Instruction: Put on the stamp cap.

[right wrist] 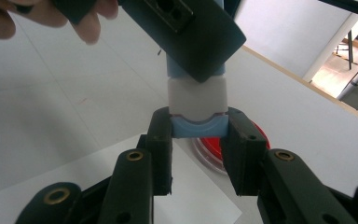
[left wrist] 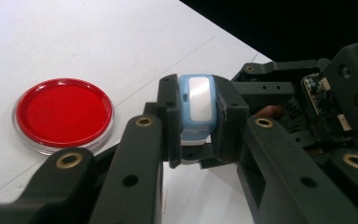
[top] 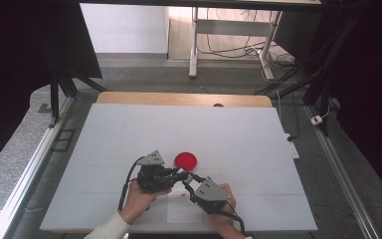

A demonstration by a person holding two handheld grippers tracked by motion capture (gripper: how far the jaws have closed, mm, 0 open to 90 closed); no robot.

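Observation:
A small light-blue and white block (left wrist: 198, 105) hangs above the table, gripped from two sides. My left gripper (left wrist: 198, 135) is shut on its blue body, whose pale face points at the camera. My right gripper (right wrist: 199, 128) is shut on the blue end piece under the white middle part (right wrist: 196, 100). In the high view the left gripper (top: 181, 175) and right gripper (top: 191, 179) meet tip to tip near the front of the table. A round red dish (top: 185, 160) lies flat just beyond them, also the red dish (left wrist: 64, 114) to the left of my left jaws.
The white table (top: 129, 129) has a wooden far edge (top: 184, 98). A white paper sheet (top: 184, 211) lies by the front edge under the right hand, with a small red mark (top: 183, 197) near it. Metal rails run along both sides of the table.

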